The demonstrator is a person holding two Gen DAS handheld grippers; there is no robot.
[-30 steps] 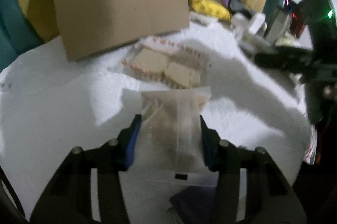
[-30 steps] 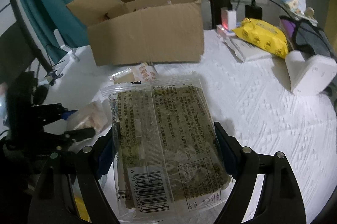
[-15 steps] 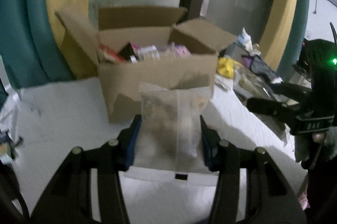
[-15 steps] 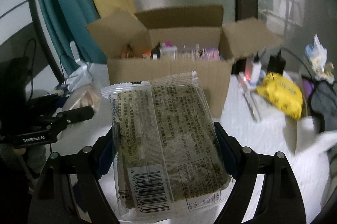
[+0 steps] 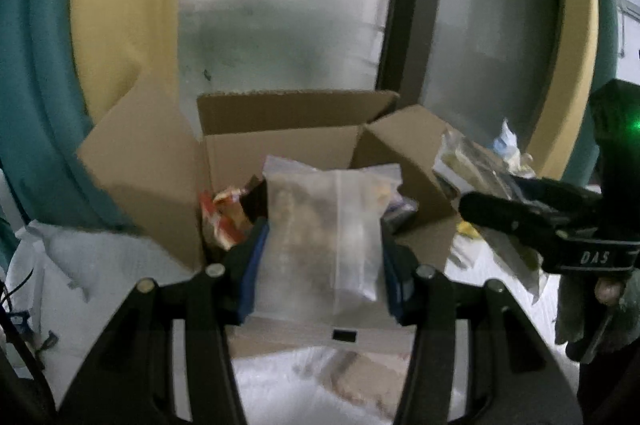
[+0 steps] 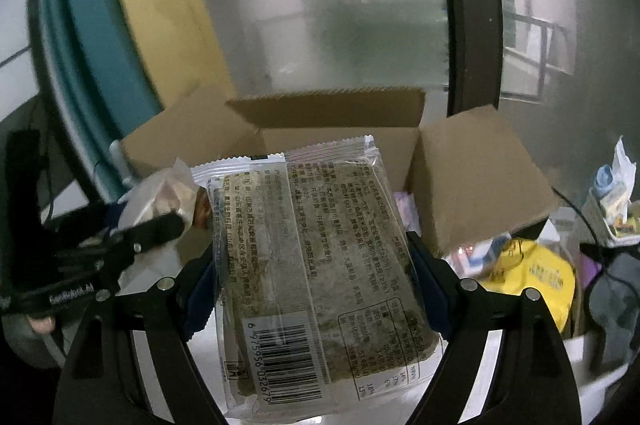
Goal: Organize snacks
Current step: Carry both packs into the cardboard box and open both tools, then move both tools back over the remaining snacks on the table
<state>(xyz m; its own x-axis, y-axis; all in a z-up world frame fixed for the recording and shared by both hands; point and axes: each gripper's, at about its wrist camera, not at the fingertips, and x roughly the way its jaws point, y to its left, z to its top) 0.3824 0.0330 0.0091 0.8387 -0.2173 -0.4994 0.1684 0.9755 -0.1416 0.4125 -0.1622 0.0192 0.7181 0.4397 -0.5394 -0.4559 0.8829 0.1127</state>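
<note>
The right gripper (image 6: 310, 261) clamps a clear snack packet (image 6: 316, 277) with a barcode, its jaws pressed on both long edges. Behind it at twelve o'clock stands an open cardboard box (image 6: 476, 181). At nine o'clock the left gripper (image 6: 160, 221) holds a pale bag (image 6: 168, 191). A yellow pouch (image 6: 536, 277) lies at three o'clock.

Most of the open cardboard box (image 6: 476, 181) is hidden behind the big snack pack (image 6: 316, 277), so little can be seen inside. The things at 3 o'clock are blurred. The frosted bag's (image 5: 324, 241) contents cannot be made out.
</note>
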